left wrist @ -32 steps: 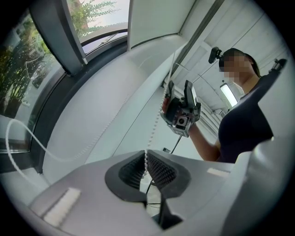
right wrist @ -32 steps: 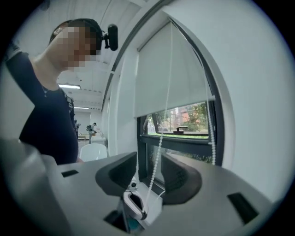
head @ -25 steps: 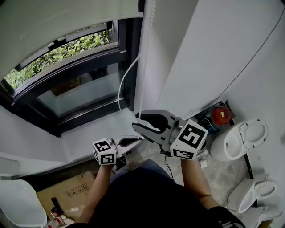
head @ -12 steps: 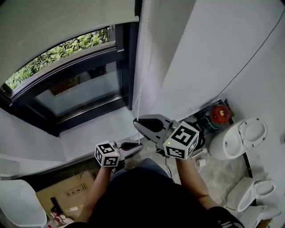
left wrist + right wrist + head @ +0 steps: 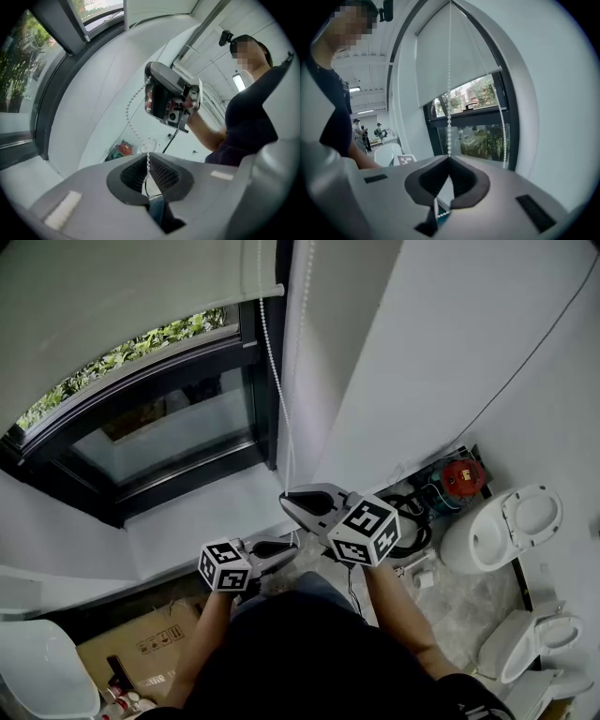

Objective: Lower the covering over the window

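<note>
The chief risk is the thin white bead chain [image 5: 273, 362] slipping. The right gripper [image 5: 285, 502] has its jaws pressed together on the strand at their very tips, so a pull off the chain's own line could probably let the round beads pop out sideways. Just below it, the left gripper [image 5: 287, 547] has its jaws almost closed on the same chain, which curves loosely between the two. A sharp tug by one against the other might snap a link. Hauling the wrong side of the loop would raise the covering instead.

The white fabric roller blind [image 5: 141, 296] hangs across the top of the dark-framed window [image 5: 178, 432]. Its straight bottom edge sits high on the pane, and the glass below it is bare. The chain runs down the frame's right edge.

The blind looks matte and smooth, a flat sheet. The chain [image 5: 449, 93] is a string of small glossy beads, likely plastic. The jaws are grey moulded shells with dark ribbed pads [image 5: 161, 172] that meet at the tip and leave a hollow behind. The frame looks like dark metal, and green foliage shows through the glass.
</note>
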